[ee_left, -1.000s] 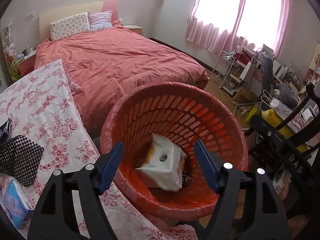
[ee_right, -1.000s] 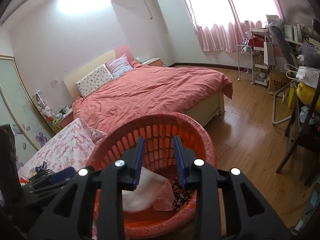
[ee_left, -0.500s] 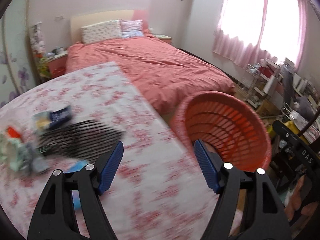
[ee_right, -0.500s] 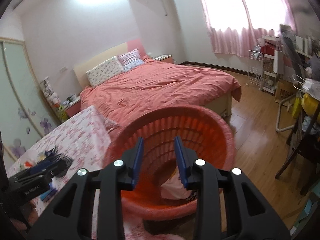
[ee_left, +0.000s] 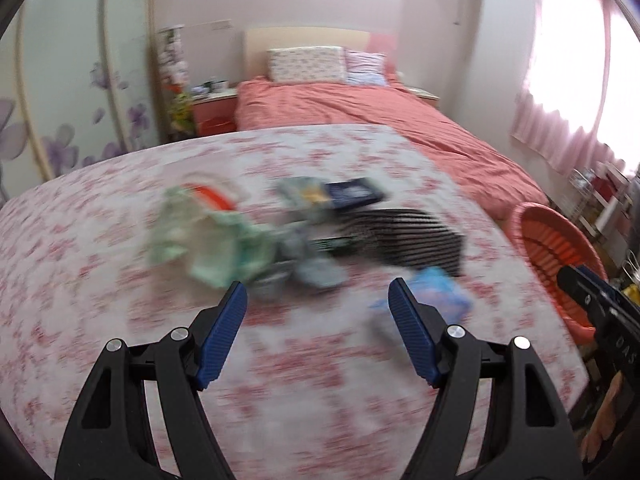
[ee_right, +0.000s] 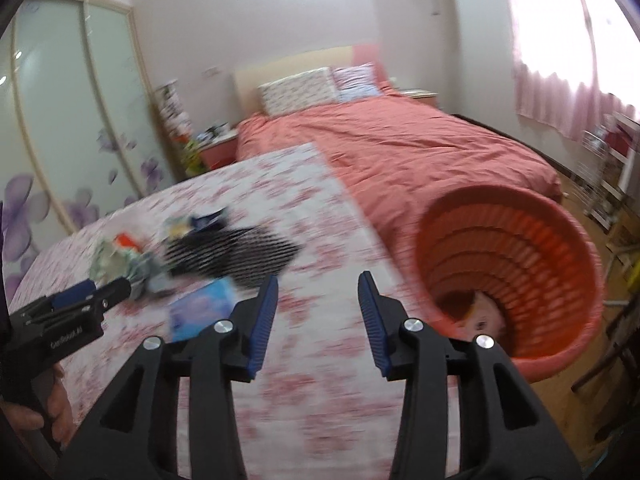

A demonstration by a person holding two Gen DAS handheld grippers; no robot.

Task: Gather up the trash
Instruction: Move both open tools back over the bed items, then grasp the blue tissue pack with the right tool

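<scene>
A blurred heap of trash lies on the flowered table [ee_left: 120,320]: a pale green crumpled wrapper [ee_left: 200,240], a dark blue packet [ee_left: 354,192], a black mesh piece [ee_left: 408,236] and a light blue packet [ee_left: 438,292]. My left gripper [ee_left: 318,300] is open and empty just short of the heap. The orange basket [ee_right: 520,264] stands off the table's right edge with a white carton [ee_right: 482,318] inside. My right gripper [ee_right: 318,292] is open and empty over the table, left of the basket; the light blue packet [ee_right: 200,308] lies to its left.
A bed with a coral cover [ee_right: 400,148] lies beyond the table. Sliding wardrobe doors [ee_right: 60,120] are at the left. Shelves and clutter [ee_right: 608,168] stand at the right by the pink curtains. The left gripper also shows in the right wrist view [ee_right: 80,296].
My left gripper has swung left from over the basket to the trash heap on the table. My right gripper has opened wider and turned left, off the basket toward the table.
</scene>
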